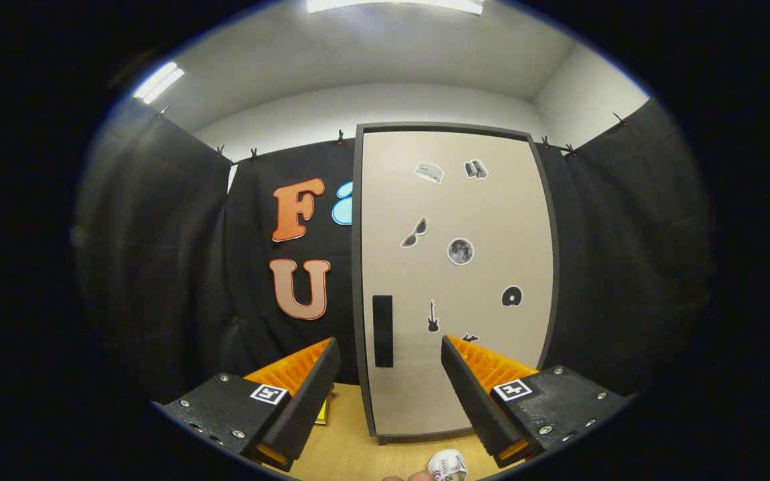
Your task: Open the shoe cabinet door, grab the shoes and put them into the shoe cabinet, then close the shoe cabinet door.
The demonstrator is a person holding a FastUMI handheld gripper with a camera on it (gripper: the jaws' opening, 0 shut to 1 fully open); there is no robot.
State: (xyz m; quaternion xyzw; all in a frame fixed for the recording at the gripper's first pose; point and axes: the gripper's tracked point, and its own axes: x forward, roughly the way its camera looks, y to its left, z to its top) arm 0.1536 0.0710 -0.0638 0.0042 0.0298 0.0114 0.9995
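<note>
The tongs stood apart, gripping nothing, before the shoe cabinet, whose door was closed; its dark handle lay between and just beyond the fingers.

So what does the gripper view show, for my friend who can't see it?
A tall beige shoe cabinet door with a dark frame stands shut just beyond the open gripper, whose two fingers point at it with nothing between them. A black upright handle sits near the door's edge, small stickers dot its front, and the cabinet rests on a light wooden floor.
</note>
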